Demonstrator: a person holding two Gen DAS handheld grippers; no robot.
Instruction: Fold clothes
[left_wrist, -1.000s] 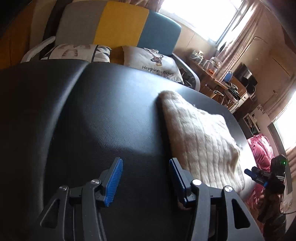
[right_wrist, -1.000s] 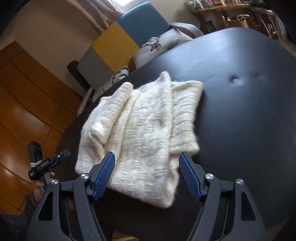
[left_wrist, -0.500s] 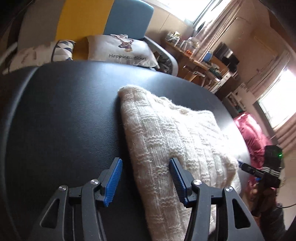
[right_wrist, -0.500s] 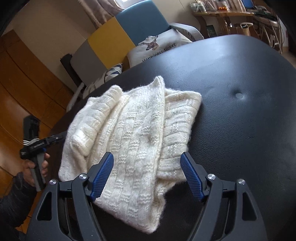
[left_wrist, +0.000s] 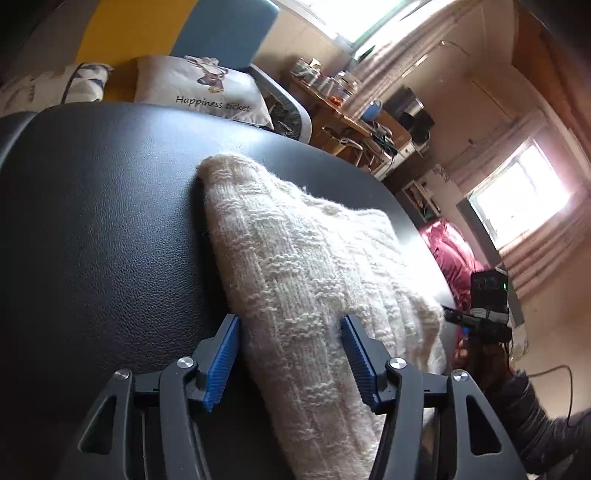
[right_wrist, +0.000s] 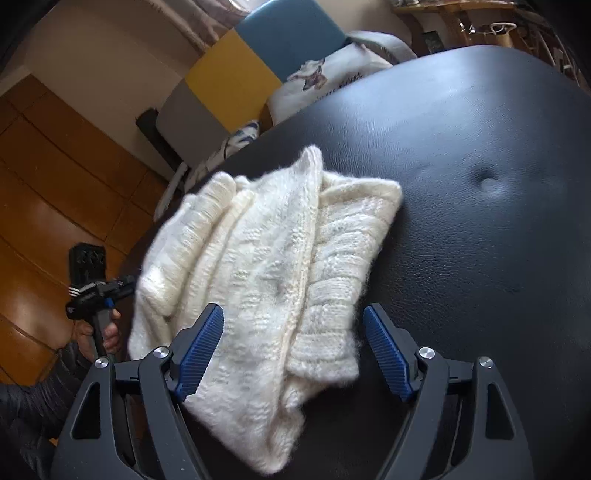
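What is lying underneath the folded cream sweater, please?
The cream sweater rests directly on the black padded surface, which shows all around it. Whether anything small lies beneath the folded layers cannot be seen, since the knit covers that patch.

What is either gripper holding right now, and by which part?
Nothing is held. The left gripper and right gripper are both open, each with the folded white sweater between its fingers, not clamped.

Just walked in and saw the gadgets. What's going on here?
A person holds a two-finger gripper in each hand and is folding a cream knit sweater on a black padded surface. The sweater lies in a thick folded bundle. The left gripper and the right gripper each have open jaws with part of the bundle between them; neither is clamped.
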